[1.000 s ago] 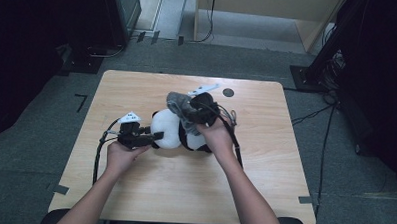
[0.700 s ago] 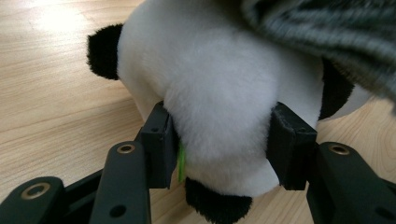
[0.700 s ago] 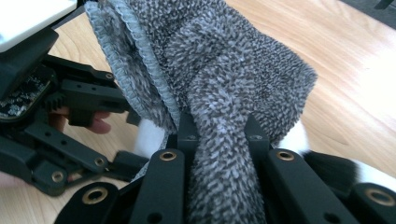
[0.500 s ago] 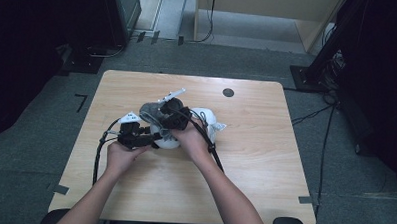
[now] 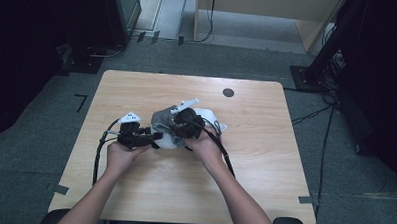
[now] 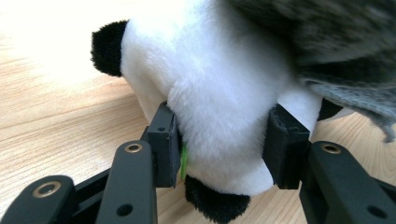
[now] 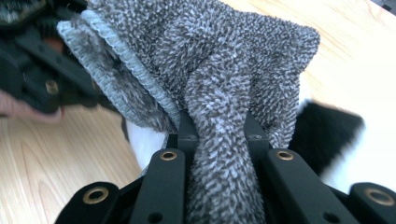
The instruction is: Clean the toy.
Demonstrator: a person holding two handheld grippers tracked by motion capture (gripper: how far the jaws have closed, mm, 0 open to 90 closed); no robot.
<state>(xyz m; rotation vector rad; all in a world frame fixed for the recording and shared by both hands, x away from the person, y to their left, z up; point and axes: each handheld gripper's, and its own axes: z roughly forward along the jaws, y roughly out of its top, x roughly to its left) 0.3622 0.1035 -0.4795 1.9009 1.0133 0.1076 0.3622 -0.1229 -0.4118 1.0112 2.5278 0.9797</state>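
Two soft, light things: left gripper [image 6: 224,140] jaws have just been closing, squeezing the plush panda [image 6: 219,93]; right gripper [image 7: 217,126] pinches the grey fuzzy cloth [image 7: 210,60] draped over the panda—grip folds.

Around the plush panda [image 5: 206,120], bare table [image 5: 264,169] is left on the far, right and near sides; its left side is blocked by the left gripper [image 5: 153,137].

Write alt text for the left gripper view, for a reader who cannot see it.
The left gripper clamps its two black jaws on a white plush toy with black patches, which lies on a light wooden table. A grey fuzzy cloth drapes over the toy's upper right side.
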